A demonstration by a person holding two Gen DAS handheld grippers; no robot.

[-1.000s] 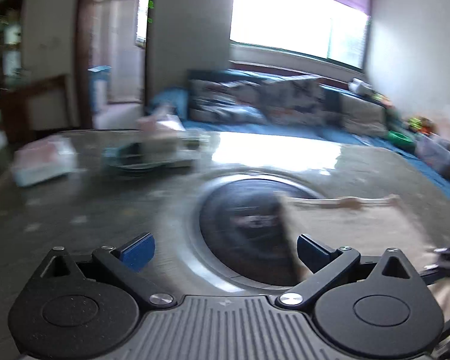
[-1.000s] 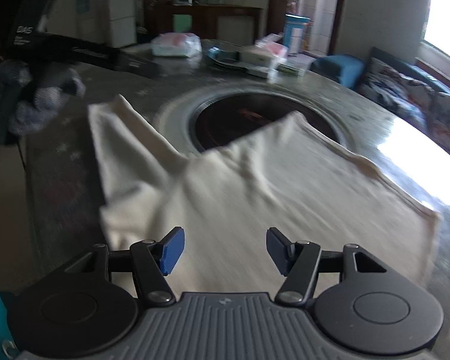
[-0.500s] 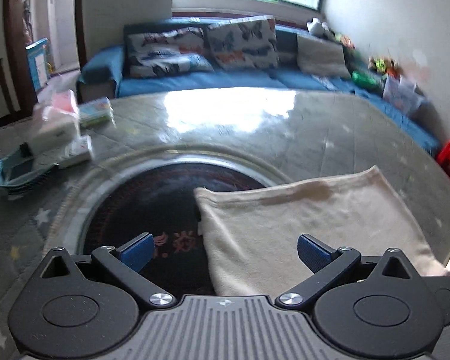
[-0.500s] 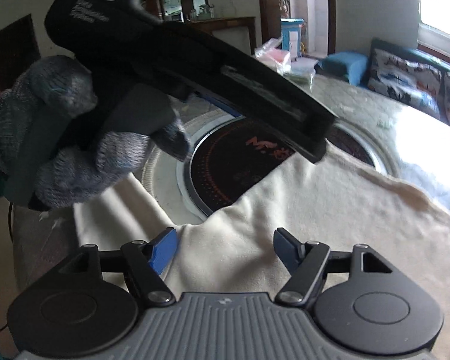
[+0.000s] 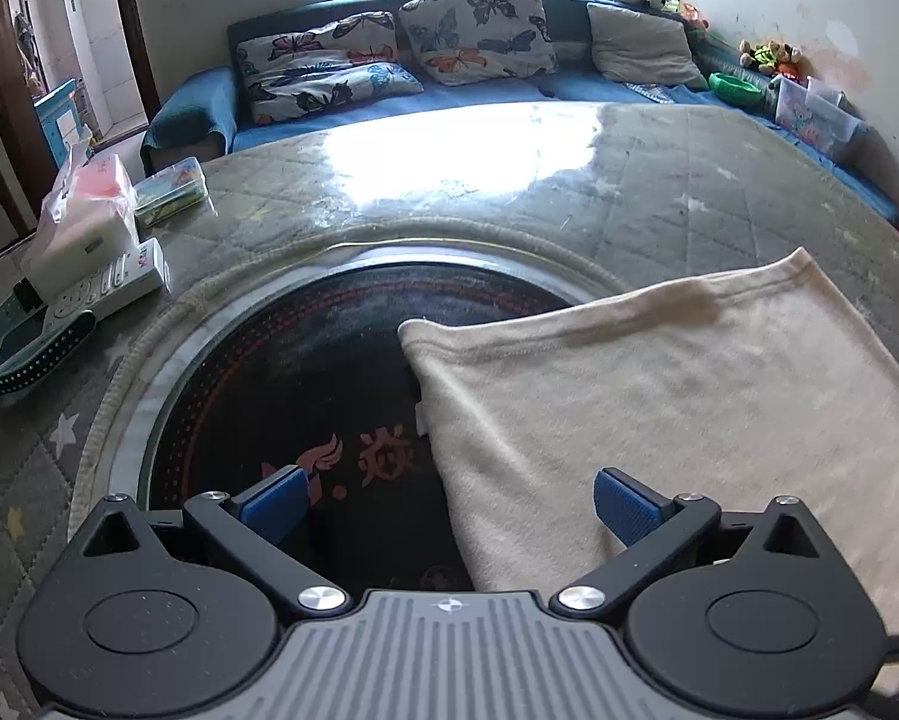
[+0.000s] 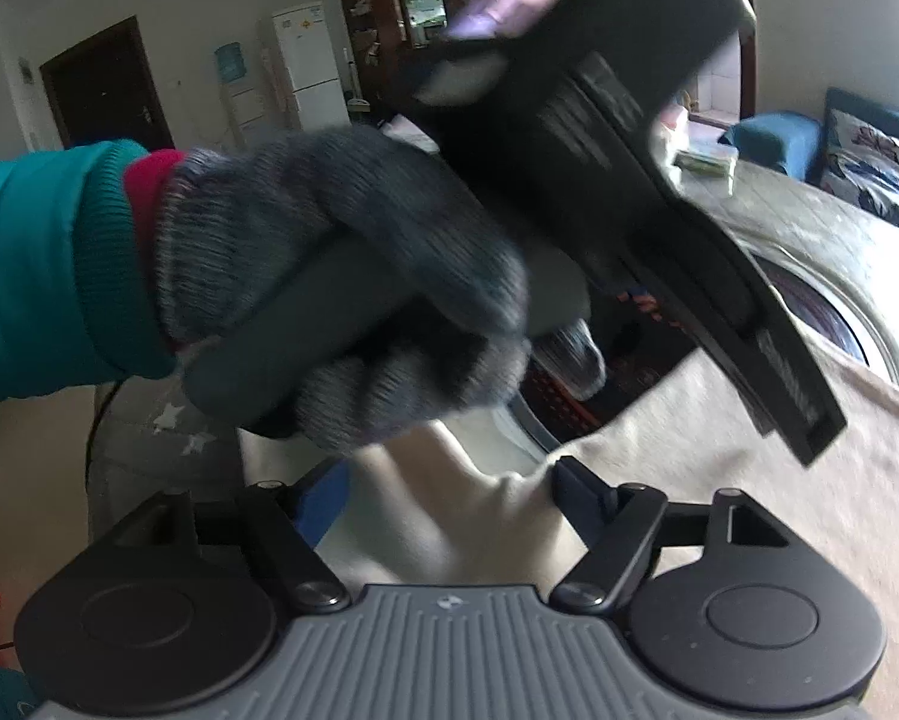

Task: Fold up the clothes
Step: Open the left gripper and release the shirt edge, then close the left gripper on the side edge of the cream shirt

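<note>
A cream garment (image 5: 659, 396) lies flat on the round table, partly over the dark glass centre (image 5: 305, 396). My left gripper (image 5: 446, 501) is open, held low over the garment's near left edge, which runs between its blue fingertips (image 5: 620, 507). The garment also shows in the right wrist view (image 6: 779, 480). My right gripper (image 6: 446, 501) is open just above a raised fold of the cloth. The gloved hand (image 6: 341, 312) holding the left gripper's body (image 6: 617, 156) fills most of the right wrist view.
A tissue pack (image 5: 83, 216), a white remote (image 5: 107, 288), a small box (image 5: 170, 189) and a teal case (image 5: 23, 348) sit at the table's left. A blue sofa with cushions (image 5: 401, 54) stands behind the quilted table cover (image 5: 659, 192).
The left gripper has swung right and come down close over the garment's edge. In the right wrist view the gloved hand and left gripper have moved in and now block most of the scene.
</note>
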